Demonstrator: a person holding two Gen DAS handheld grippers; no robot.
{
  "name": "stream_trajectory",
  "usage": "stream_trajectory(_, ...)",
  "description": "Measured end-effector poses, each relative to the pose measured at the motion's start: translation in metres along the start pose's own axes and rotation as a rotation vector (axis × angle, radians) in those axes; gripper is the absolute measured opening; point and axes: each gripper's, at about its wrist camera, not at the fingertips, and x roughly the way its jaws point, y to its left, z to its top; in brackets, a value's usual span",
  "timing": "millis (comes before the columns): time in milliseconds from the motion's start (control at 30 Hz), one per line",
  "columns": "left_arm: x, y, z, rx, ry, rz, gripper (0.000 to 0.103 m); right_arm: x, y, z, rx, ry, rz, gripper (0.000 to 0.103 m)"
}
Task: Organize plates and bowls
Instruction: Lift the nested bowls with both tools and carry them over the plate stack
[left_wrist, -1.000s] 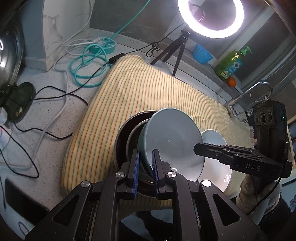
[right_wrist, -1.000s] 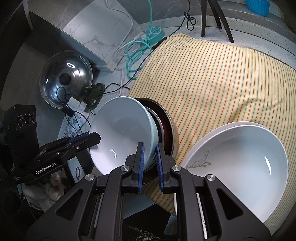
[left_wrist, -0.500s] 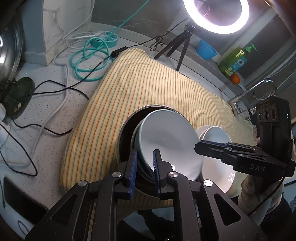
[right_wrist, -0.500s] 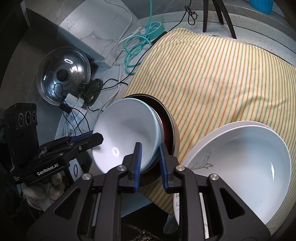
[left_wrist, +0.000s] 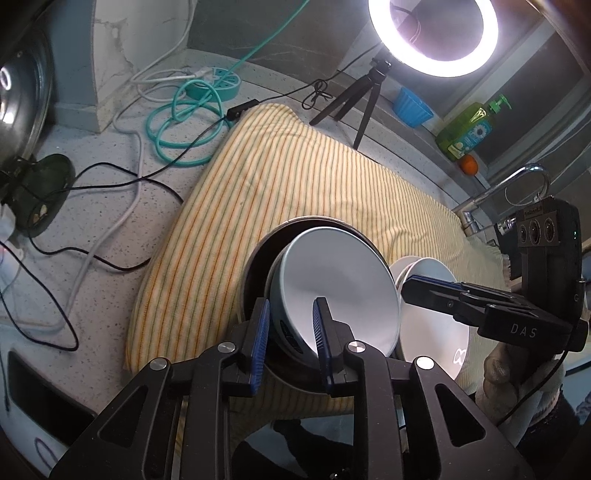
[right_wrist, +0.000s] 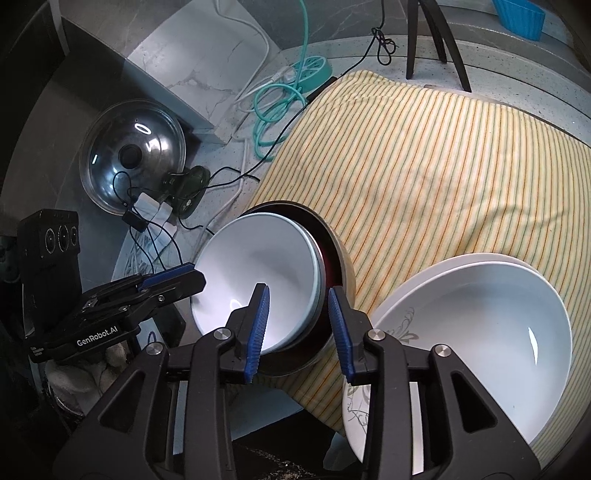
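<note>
- Left wrist view: your left gripper (left_wrist: 290, 332) straddles the near rim of the pale bowl (left_wrist: 332, 288); its jaws are opening, the rim is between the pads, and a gap shows at each pad, so no clamp.
- Right wrist view: your right gripper (right_wrist: 298, 326) straddles the opposite rim of that bowl; its jaws are opening too, stand clearly apart, and press on nothing.
- The pale bowl sits tilted inside the dark bowl (right_wrist: 332, 254), which rests on the striped cloth (left_wrist: 295, 192) at its near edge.
- Done, as I judge it: the pale bowl is nested in the dark one, and you are letting it go with both grippers.
- A second stack, a white bowl (right_wrist: 491, 339) in a white plate (right_wrist: 399, 317) with a grey motif, lies just beside the first on the cloth.
- Left, as I judge it: two separate stacks stand on the cloth. Whether they must be merged or moved off it, the frames do not say.
- Count of bowls: three certain, namely one pale, one dark, one white. A thin rim shows between pale and dark; I cannot tell if it is a fourth.
- Count of plates: one.
- Count of grippers: two, one in each hand.
- Other items: one ring light (left_wrist: 434, 33), one pot lid (right_wrist: 133, 157), one soap bottle (left_wrist: 467, 129), one blue cup (left_wrist: 412, 107).
</note>
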Motion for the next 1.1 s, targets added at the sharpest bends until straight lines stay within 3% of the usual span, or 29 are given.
stream_trajectory(567, -0.004, 0.039, -0.018, -0.208, -0.07, -0.044, 0.022, -0.017, -0.033, -0.011, 0.103, -0.044, 0.008, 0.035)
stream_trajectory(1000, 0.006, 0.036, -0.019, -0.152, -0.055, 0.01, 0.022, -0.005, -0.028, -0.015, 0.079, -0.028, -0.005, 0.035)
stream_trajectory(1100, 0.011, 0.037, -0.018, -0.141, -0.04, 0.02, 0.022, 0.001, -0.026, -0.015, 0.07, -0.018, -0.014, 0.029)
